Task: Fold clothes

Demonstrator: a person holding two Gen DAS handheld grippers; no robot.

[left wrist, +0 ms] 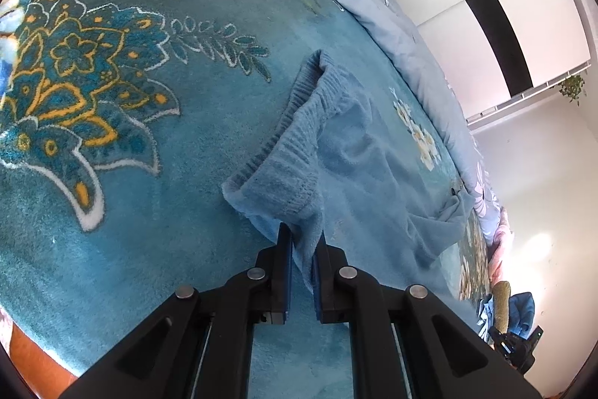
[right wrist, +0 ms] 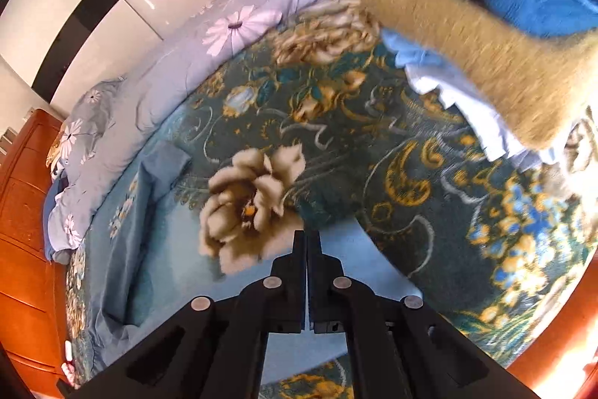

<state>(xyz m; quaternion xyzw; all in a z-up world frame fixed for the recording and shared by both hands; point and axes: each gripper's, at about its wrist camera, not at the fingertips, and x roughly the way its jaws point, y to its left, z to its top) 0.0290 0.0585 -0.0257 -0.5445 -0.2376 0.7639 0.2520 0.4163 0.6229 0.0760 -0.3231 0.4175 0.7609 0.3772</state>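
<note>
Hiding the sweater's (left wrist: pixel 336 152) pinched edge, left claw (left wrist: pixel 302 242).

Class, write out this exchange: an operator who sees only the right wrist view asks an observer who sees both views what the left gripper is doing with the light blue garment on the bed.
Operator: My right gripper is shut with nothing in it. Is the left one holding anything?
Observer: Yes. The left gripper is clamped on the light blue knit garment, at its near edge.
Operator: Which part of it is that?
Observer: Just beside its ribbed band, which gapes open and stands up off the teal blanket.
</note>
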